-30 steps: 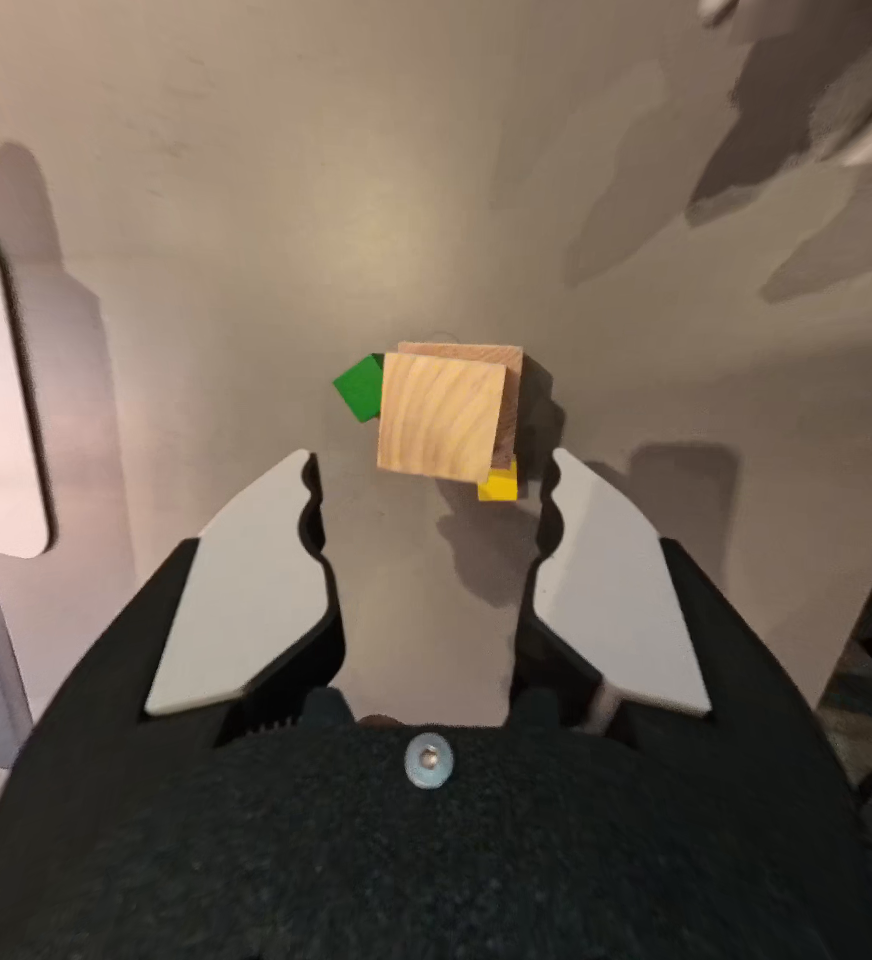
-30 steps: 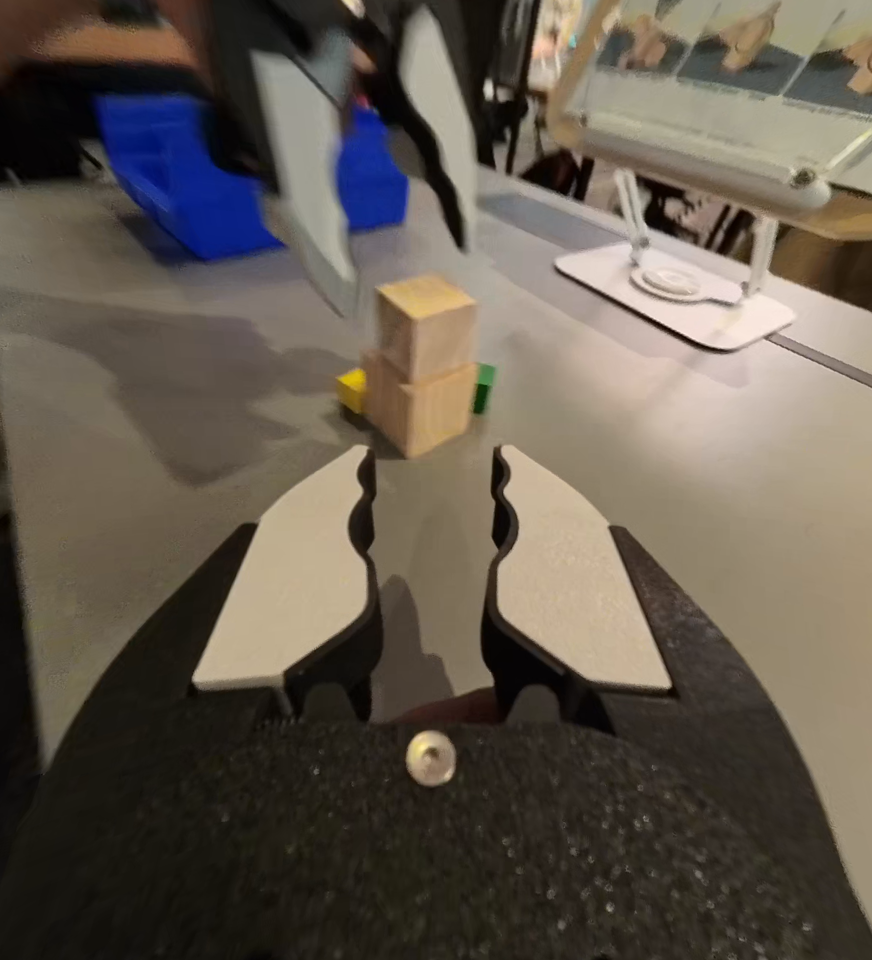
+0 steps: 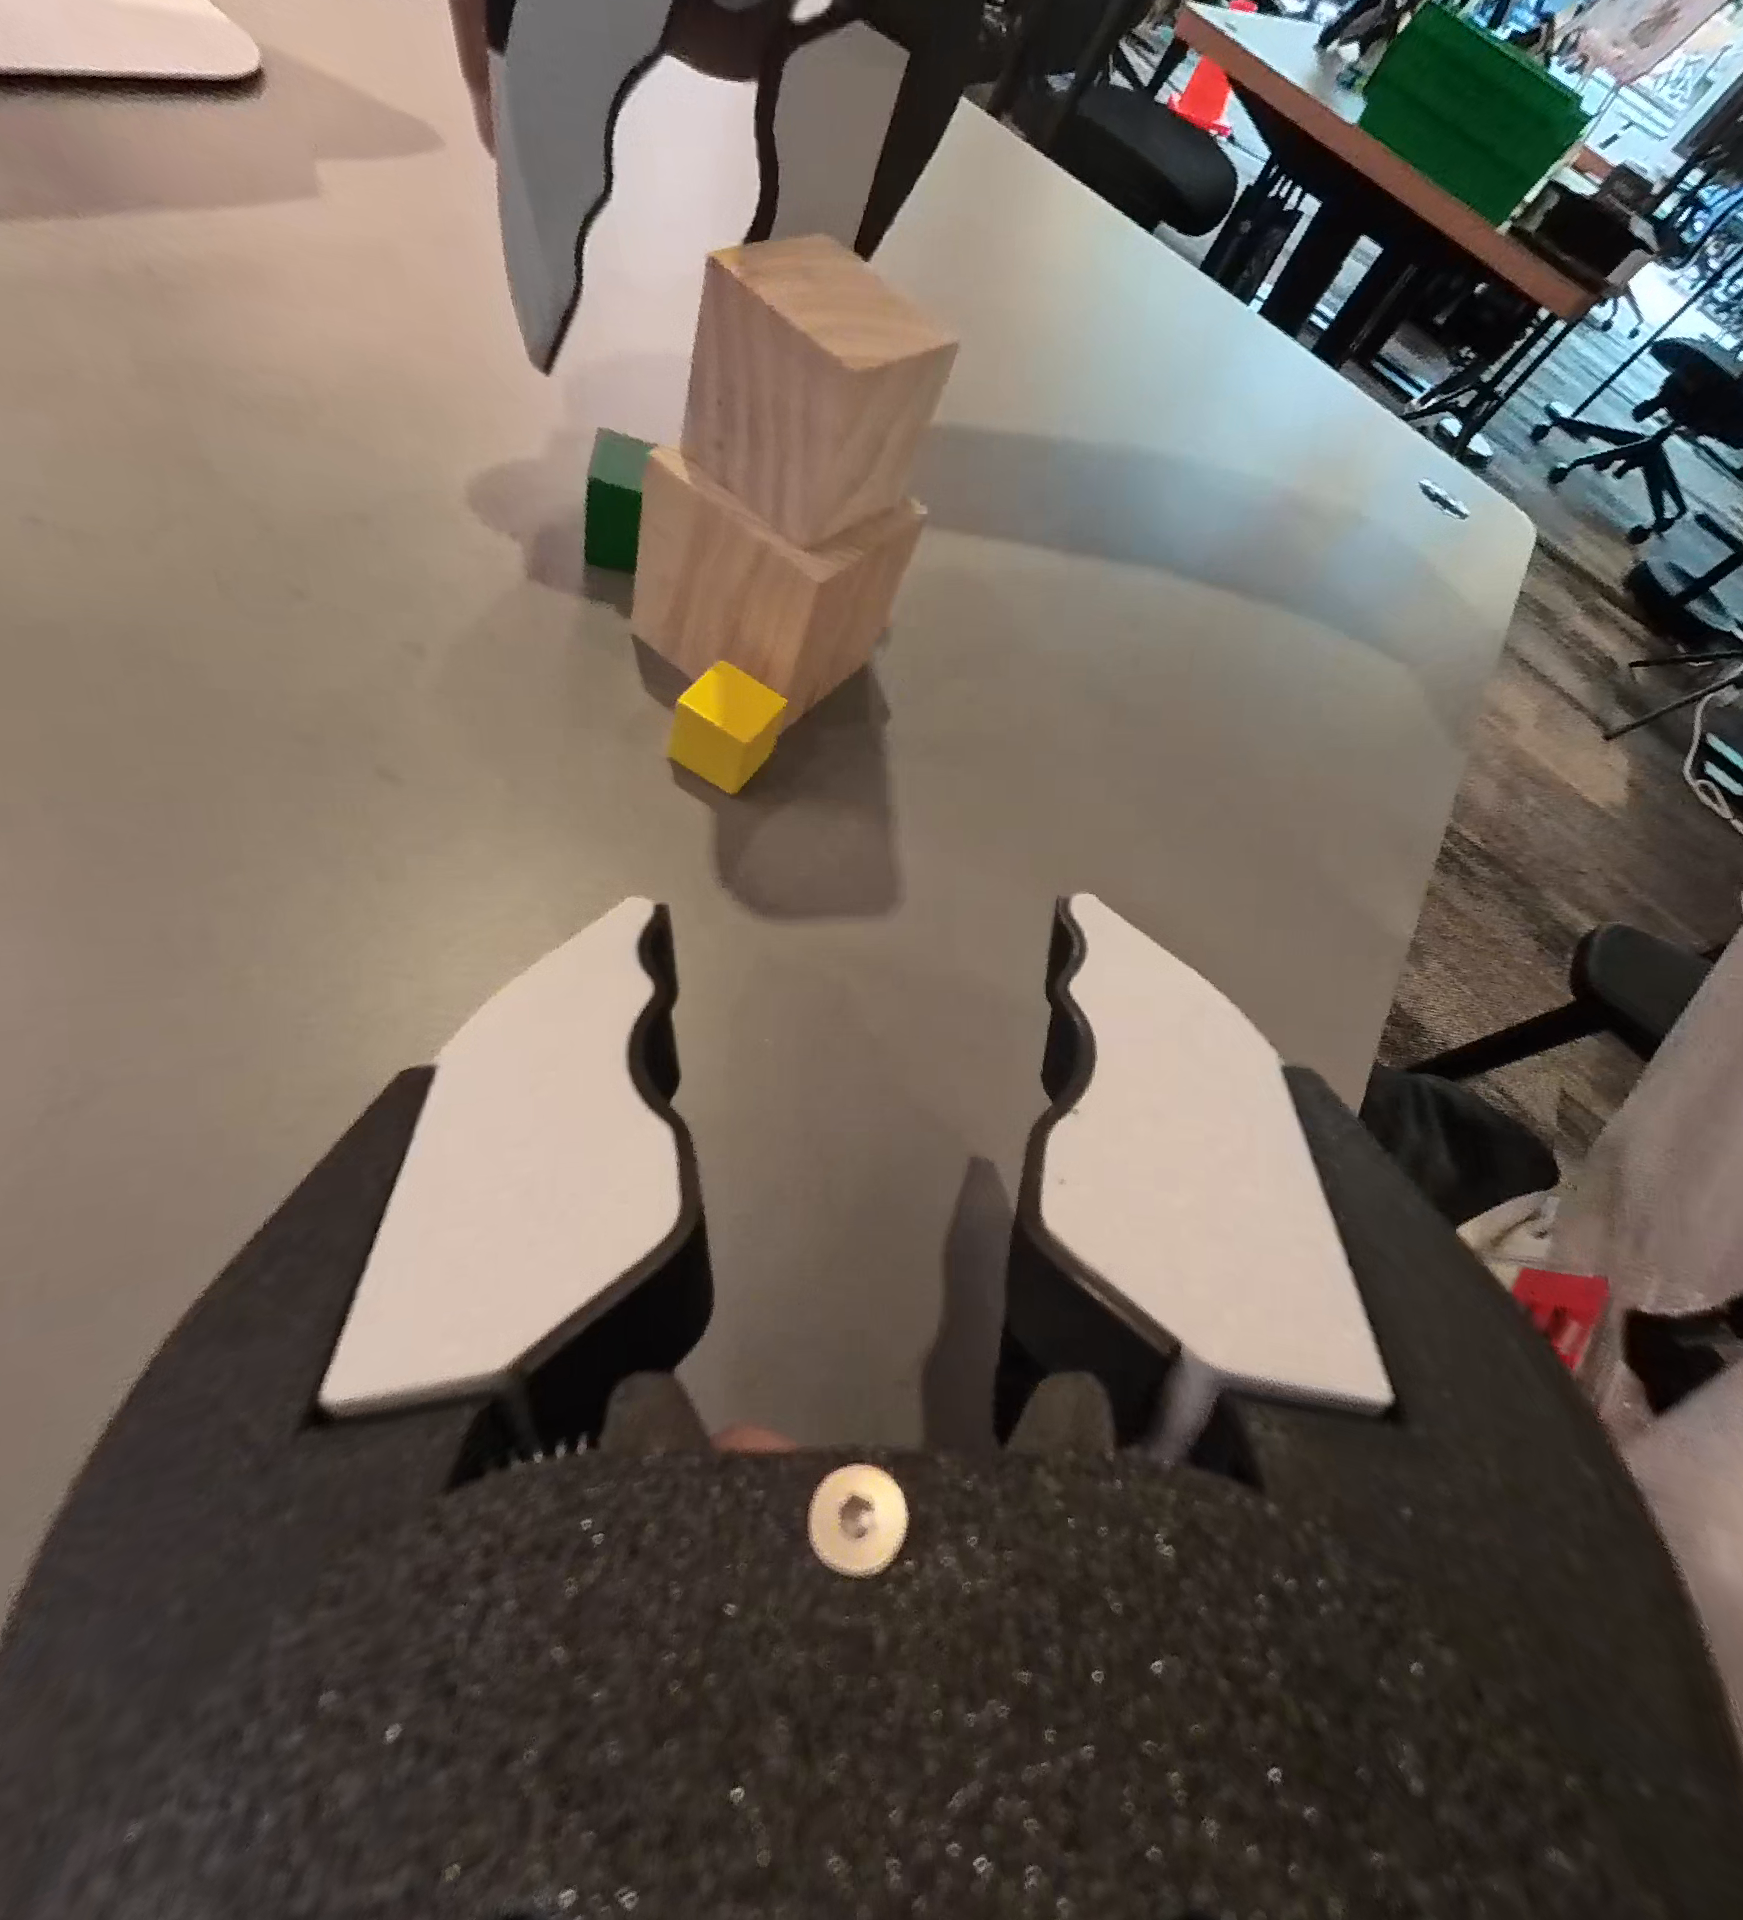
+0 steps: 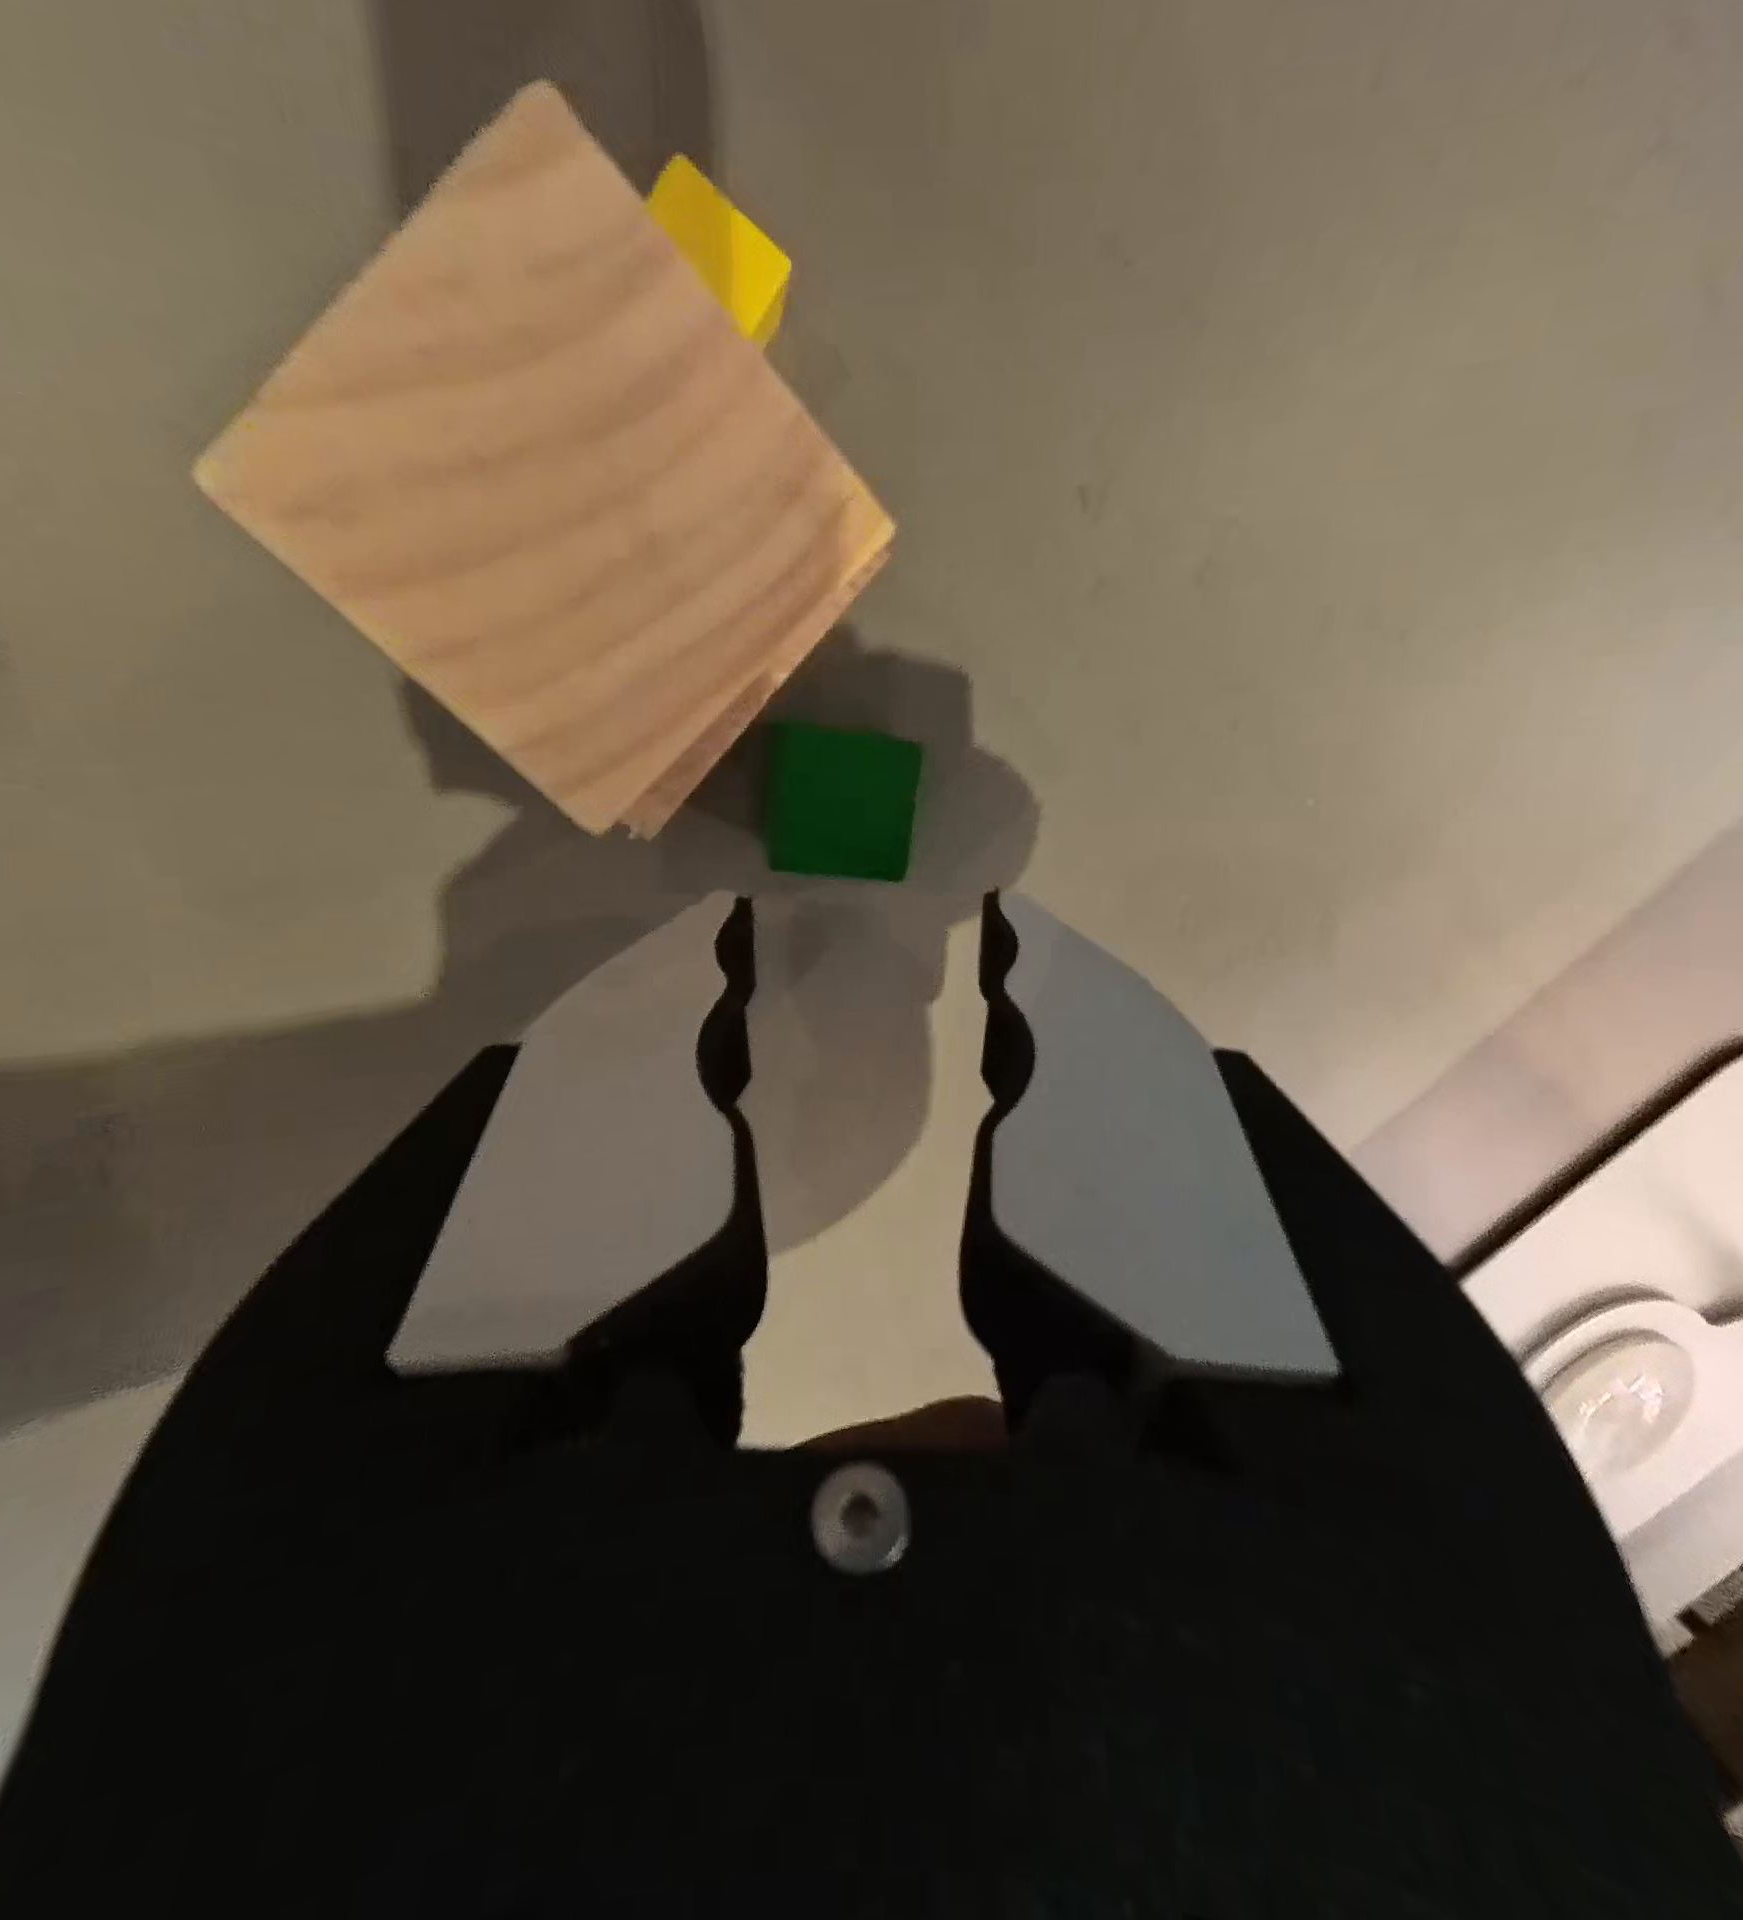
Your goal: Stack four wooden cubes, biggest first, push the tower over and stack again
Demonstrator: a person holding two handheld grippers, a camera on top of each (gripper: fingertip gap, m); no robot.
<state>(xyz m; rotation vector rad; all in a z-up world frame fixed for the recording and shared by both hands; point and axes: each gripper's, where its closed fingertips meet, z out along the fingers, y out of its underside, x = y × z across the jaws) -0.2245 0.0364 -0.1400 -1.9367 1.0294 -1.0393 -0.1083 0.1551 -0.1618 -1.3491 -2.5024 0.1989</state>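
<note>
Change: my right gripper [image 4: 862,914] now hangs above the green cube [image 4: 839,801]; left gripper [image 3: 856,914] has backed off.
Fingers: both sets apart, empty.
Meaning: 2-cube stack [image 3: 794,468] stands; green goes next.

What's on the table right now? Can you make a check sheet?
Surface: grey table, bare around the cubes.
Job's things: small wooden cube stacked on big wooden cube; green cube and yellow cube on the table beside the stack.
Clutter: white stand base near the table edge.
Grippers: left gripper open, empty; right gripper open, empty, above the green cube.
Cables: white cable on the floor.
Surroundings: office chairs, another table with a green bin.
</note>
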